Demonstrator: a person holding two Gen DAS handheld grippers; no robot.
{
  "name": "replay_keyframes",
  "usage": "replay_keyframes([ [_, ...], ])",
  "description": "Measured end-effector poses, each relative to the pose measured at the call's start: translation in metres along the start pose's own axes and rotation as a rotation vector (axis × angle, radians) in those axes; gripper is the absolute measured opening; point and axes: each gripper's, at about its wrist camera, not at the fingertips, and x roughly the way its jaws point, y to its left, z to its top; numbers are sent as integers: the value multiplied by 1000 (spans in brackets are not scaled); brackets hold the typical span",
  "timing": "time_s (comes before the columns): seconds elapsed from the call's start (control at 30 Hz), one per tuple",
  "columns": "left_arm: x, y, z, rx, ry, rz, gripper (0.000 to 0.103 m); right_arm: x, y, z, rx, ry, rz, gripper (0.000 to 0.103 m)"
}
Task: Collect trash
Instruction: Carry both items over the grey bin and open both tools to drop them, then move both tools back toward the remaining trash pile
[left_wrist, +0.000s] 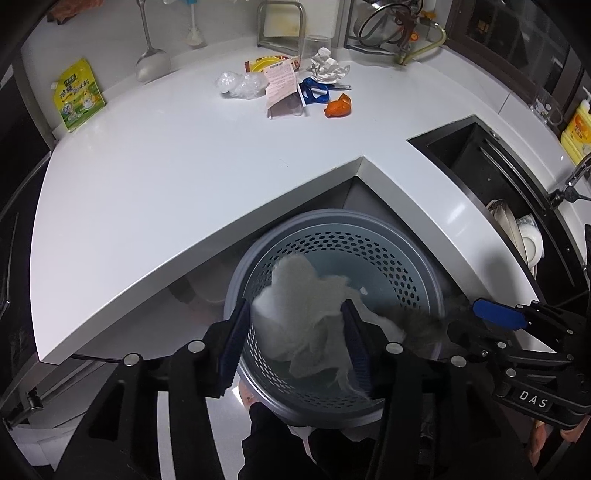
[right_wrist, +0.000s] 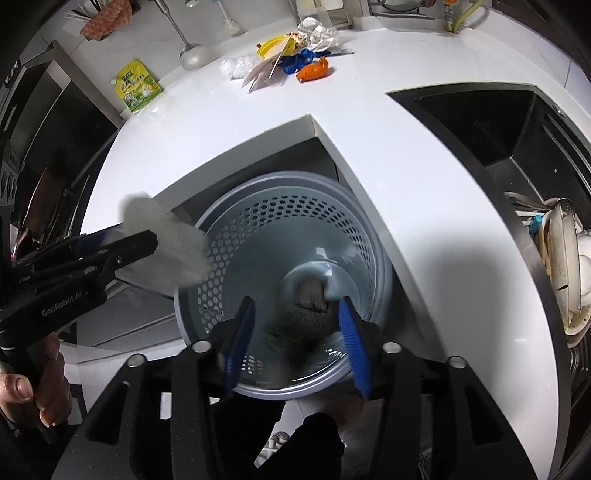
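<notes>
While we hold both grippers over the perforated grey wastebasket (left_wrist: 388, 254), a crumpled white tissue (left_wrist: 306, 314) sits between the fingers of our left gripper (left_wrist: 295, 347), directly above the basket's mouth. Its jaws stand spread, and the blur keeps us from telling whether the pads truly pinch the tissue. In the right wrist view the same tissue shows as a pale smear at the basket's left rim.

Our right gripper (right_wrist: 295, 339) hangs over the basket too, jaws apart, with a dark blurred wad (right_wrist: 310, 306) between the blue pads, inside the basket opening; we cannot tell whether it is gripped.

Beyond the basket, on the white counter (left_wrist: 166, 177), more trash lies in a cluster: a clear plastic wrap (left_wrist: 242, 85), a pink receipt (left_wrist: 282, 83), a blue strap (left_wrist: 314, 90), an orange peel (left_wrist: 338, 107) and crumpled paper (left_wrist: 327, 64). Left of that cluster leans a green pouch (left_wrist: 79, 96). Right of the basket is the sink (right_wrist: 517, 147), with dishes (right_wrist: 565, 254) stacked in it.
</notes>
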Motion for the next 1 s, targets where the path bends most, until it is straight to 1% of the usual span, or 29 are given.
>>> replay_keyframes([
  [0.27, -1, 2, 2, 0, -2, 6, 50, -4, -4, 1, 20, -12, -2, 51],
  [0.43, -4, 2, 2, -4, -13, 6, 55, -7, -4, 0, 25, -17, -5, 52],
  [0.53, -6, 3, 3, -9, -18, 4, 55, -9, -5, 2, 32, -24, -7, 53],
  [0.67, -9, 5, 5, -16, -26, -2, 55, -13, -7, 5, 41, -41, -12, 58],
  [0.73, -12, 5, 6, -16, -32, -3, 55, -16, -8, 7, 48, -50, -13, 59],
  [0.77, -14, 5, 7, -15, -39, -1, 56, -17, -8, 8, 51, -54, -13, 59],
  [0.83, -20, 5, 9, -14, -60, 5, 62, -21, -7, 11, 54, -65, -15, 59],
  [0.93, -27, 8, 14, -16, -88, 11, 68, -29, -4, 18, 47, -94, -24, 61],
  [1.0, -32, 11, 18, -20, -104, 13, 68, -33, -1, 24, 40, -111, -29, 62],
])
